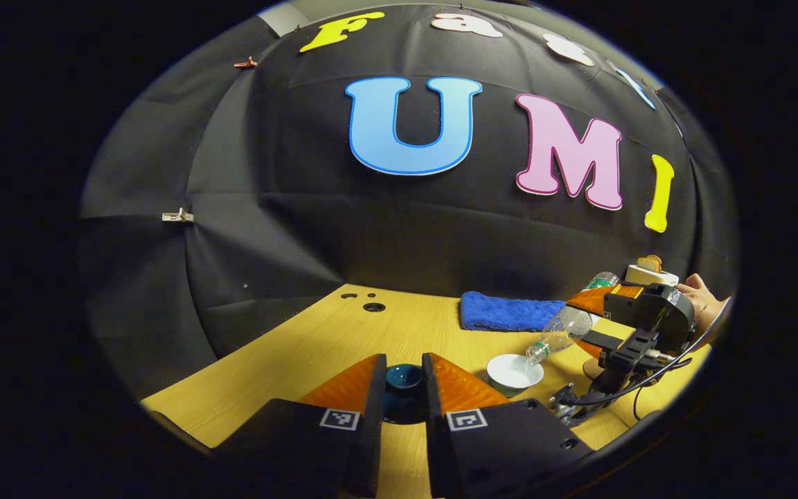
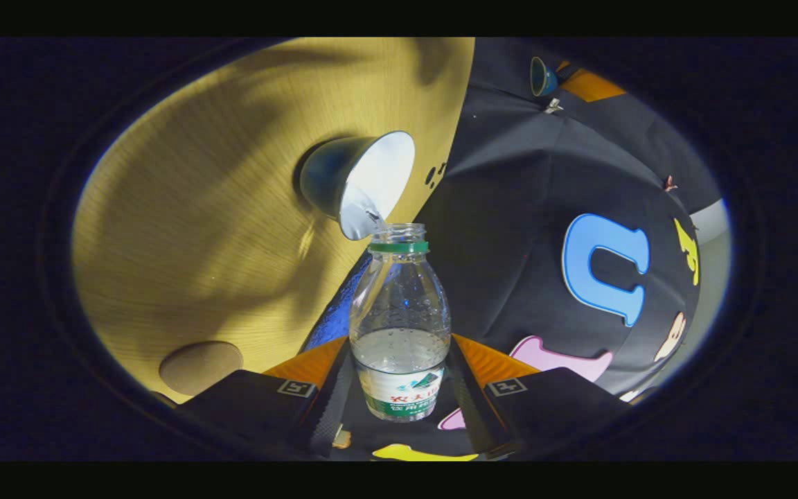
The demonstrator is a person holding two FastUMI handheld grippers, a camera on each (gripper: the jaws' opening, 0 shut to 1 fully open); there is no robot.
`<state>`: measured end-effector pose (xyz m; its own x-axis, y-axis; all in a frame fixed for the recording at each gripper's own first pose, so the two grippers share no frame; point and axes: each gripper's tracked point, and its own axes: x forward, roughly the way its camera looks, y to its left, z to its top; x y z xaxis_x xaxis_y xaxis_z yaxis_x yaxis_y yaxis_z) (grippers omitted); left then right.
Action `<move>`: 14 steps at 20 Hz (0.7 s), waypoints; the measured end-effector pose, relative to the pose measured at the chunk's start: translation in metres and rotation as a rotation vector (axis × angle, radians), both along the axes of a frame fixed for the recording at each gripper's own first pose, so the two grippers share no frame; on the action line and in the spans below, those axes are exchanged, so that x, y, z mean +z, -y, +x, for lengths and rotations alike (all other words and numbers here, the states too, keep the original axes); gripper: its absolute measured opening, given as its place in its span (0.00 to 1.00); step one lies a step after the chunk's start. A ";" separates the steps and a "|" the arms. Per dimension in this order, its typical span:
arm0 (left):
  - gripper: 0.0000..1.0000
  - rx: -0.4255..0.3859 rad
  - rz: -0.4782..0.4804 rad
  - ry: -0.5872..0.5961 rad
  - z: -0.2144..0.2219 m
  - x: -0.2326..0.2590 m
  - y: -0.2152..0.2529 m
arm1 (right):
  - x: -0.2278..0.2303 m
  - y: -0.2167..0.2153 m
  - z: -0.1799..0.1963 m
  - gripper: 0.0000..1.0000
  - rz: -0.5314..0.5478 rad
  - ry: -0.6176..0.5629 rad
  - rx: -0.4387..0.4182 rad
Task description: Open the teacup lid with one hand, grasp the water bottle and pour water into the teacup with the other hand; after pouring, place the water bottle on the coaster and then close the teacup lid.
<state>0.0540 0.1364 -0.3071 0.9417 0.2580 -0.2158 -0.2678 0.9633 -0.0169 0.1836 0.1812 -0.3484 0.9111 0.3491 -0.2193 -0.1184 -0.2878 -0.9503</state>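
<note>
My left gripper (image 1: 404, 364) is shut on the dark teal teacup lid (image 1: 404, 380), held just above the wooden table (image 1: 302, 353). To its right stands the teacup (image 1: 515, 371), white inside. My right gripper (image 2: 399, 341) is shut on the clear water bottle (image 2: 399, 305), which is uncapped and tilted mouth-down at the teacup (image 2: 361, 181); a thin stream of water runs into the cup. In the left gripper view the tilted bottle (image 1: 560, 331) leans over the cup's rim, with a hand (image 1: 705, 299) behind the right gripper. The round brown coaster (image 2: 200, 366) lies on the table.
A folded blue towel (image 1: 510, 312) lies behind the cup near the wall. A small toaster-like object (image 1: 648, 272) and a second bottle (image 1: 603, 281) sit at the far right. Cable holes (image 1: 373, 306) mark the table's back.
</note>
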 end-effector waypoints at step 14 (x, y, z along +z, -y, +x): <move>0.31 -0.017 0.002 0.006 -0.002 -0.004 0.005 | 0.013 -0.012 -0.001 0.74 -0.133 0.095 0.108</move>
<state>0.0517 0.1315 -0.3113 0.9471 0.2427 -0.2098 -0.2516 0.9677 -0.0163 0.1831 0.1932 -0.3358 0.8888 0.4193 -0.1851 0.0080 -0.4180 -0.9084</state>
